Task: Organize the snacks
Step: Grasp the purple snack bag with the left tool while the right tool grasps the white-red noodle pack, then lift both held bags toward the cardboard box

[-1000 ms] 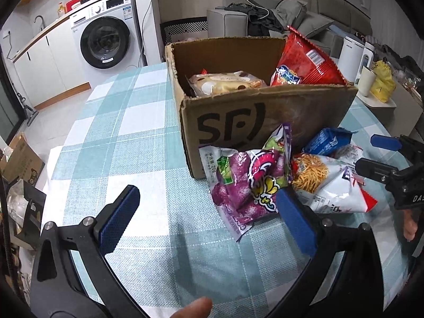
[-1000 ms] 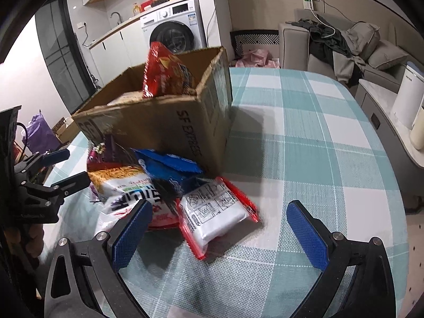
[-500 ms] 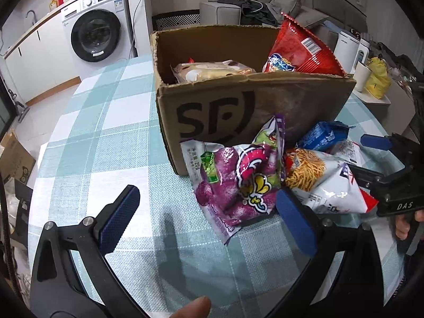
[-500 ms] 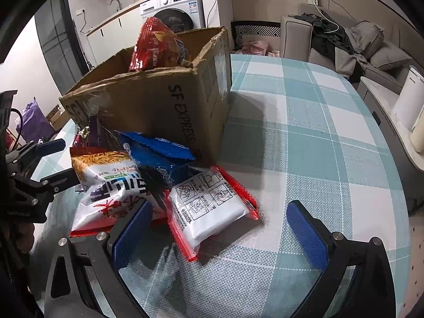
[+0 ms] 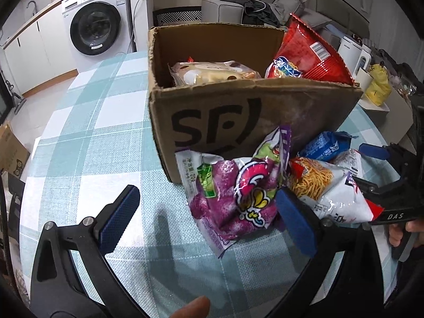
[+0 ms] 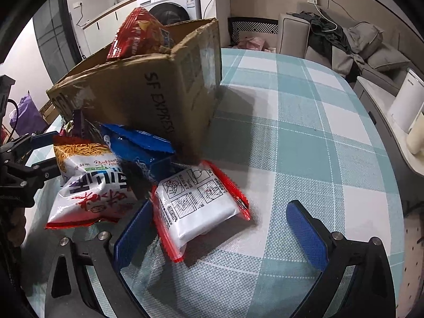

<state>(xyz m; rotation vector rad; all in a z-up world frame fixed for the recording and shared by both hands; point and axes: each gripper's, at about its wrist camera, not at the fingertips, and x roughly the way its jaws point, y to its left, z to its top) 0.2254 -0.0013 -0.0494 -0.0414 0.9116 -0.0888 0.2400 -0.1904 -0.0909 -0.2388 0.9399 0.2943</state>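
Note:
A brown cardboard box (image 5: 265,111) stands on the checked table and holds a red chip bag (image 5: 304,58) and a pale bread pack (image 5: 212,73). In front of it lie a purple snack bag (image 5: 233,198), a white and red noodle-stick bag (image 5: 331,193) and a blue pack (image 5: 323,145). My left gripper (image 5: 206,214) is open, low over the table, its right finger beside the purple bag. My right gripper (image 6: 220,230) is open around a white, red-edged noodle pack (image 6: 198,201). The box (image 6: 164,90), blue pack (image 6: 137,145) and white and red bag (image 6: 90,182) also show there.
The teal checked table (image 6: 304,137) stretches to the right of the box. A washing machine (image 5: 98,26) and white cabinets stand behind. A sofa with clothes (image 6: 344,39) and a side counter with a white kettle (image 5: 352,50) lie beyond the table edge.
Both grippers have moved forward toward the snacks. The right gripper's fingers now straddle the white noodle pack. Both stay open.

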